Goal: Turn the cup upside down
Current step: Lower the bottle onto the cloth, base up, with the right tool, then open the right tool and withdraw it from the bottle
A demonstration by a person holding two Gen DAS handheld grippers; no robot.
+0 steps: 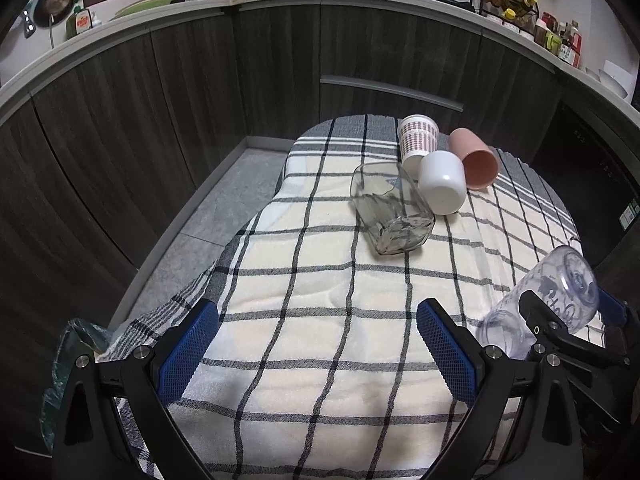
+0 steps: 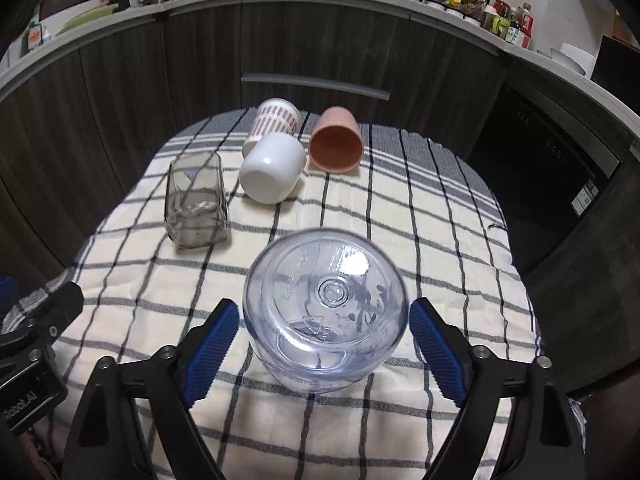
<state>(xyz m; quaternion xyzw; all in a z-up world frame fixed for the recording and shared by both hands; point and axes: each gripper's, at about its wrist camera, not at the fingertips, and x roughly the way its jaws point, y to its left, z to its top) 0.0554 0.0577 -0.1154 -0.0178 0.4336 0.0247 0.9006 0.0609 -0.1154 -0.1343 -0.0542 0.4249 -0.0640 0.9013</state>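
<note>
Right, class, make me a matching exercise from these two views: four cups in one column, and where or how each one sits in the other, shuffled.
Things:
1. pink cup
2. white cup
3. square glass
4. clear plastic cup

Place or state:
A. between the fingers of the right tool
B. on its side, open mouth toward the cameras
C. on its side, furthest left on the checked cloth
D. on its side between two other cups, closed base toward the cameras

Pairs: 1-B, 2-D, 3-C, 4-A
</note>
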